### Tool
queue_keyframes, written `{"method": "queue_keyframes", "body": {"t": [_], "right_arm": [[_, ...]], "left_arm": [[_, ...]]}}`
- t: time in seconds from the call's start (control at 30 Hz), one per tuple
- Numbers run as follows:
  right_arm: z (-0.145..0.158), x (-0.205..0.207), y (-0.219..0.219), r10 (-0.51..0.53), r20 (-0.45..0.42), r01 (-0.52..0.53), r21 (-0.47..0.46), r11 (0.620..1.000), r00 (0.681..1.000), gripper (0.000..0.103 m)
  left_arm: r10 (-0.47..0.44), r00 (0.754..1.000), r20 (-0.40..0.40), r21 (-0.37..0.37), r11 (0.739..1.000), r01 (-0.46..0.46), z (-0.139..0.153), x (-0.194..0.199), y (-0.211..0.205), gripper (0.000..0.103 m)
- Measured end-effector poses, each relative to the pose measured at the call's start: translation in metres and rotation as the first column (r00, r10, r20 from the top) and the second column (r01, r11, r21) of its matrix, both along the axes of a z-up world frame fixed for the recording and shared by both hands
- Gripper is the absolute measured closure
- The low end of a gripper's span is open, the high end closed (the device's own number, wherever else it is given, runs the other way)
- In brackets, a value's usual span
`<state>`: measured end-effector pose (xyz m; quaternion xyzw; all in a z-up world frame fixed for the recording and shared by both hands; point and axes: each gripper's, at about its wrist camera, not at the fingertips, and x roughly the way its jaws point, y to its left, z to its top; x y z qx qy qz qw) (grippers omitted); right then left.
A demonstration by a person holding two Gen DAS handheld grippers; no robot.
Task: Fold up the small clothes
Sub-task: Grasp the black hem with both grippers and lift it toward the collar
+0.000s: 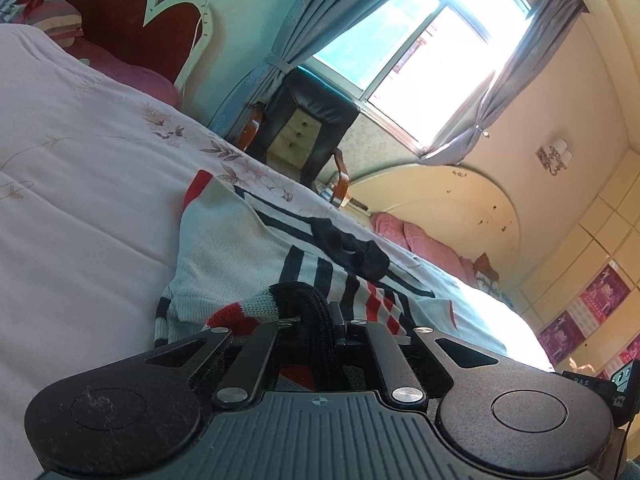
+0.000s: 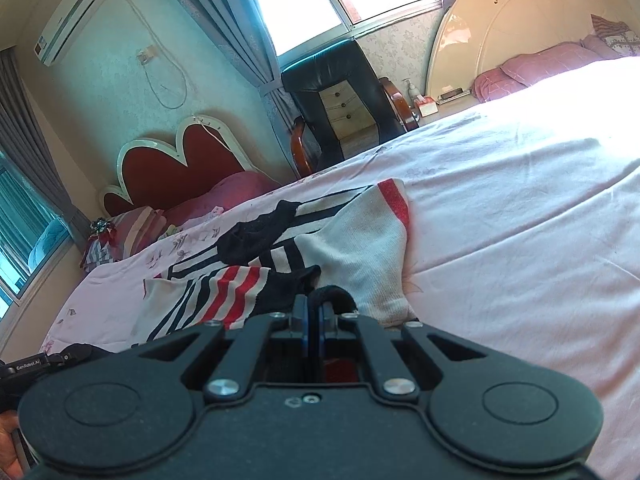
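- Left wrist view: left claw [image 1: 316,320] clamped shut on a black ribbed edge of the small white knit sweater with black and red stripes [image 1: 240,248], bunched fabric pinched between the closed jaws.
- Right wrist view: right claw [image 2: 316,312] likewise closed, gripping another dark ribbed edge of the sweater [image 2: 360,248].
- Sweater spread on the pale pink floral bedsheet [image 1: 80,160], well short of the red scalloped headboard [image 1: 132,20] and closer to the cameras than the black leather chair [image 2: 340,92] beyond the bed.
- Likely step: a fold in hand, both near edges gripped and seemingly ready to be carried over the body of the sweater toward its far end.
- Next move probably calls for lifting both edges together, keeping them level, and laying them flat before letting go; uneven travel could skew the fold.
- Look of the sweater: soft, loose knit, creased and rumpled; black trim lying crumpled across the middle; a red cuff on the white sleeve at the far end; not yet a neat rectangle.
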<state>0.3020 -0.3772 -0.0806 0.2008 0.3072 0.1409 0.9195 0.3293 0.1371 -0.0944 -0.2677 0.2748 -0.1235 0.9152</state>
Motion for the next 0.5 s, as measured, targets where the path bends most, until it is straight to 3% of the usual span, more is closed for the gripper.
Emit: {"method": "queue_keyframes", "body": {"t": [0.23, 0.5], "right_arm": [[-0.004, 0.053, 0.000, -0.039, -0.004, 0.039, 0.021, 0.999, 0.999, 0.098], [-0.028, 0.125, 0.010, -0.057, -0.063, 0.059, 0.037, 0.998, 0.996, 0.097]], "left_arm": [[-0.027, 1.000, 0.006, 0.019, 0.999, 0.027, 0.005, 0.060, 0.003, 0.098], [-0.007, 0.993, -0.115, 0.021, 1.000, 0.009, -0.026, 0.139, 0.011, 0.098]]}}
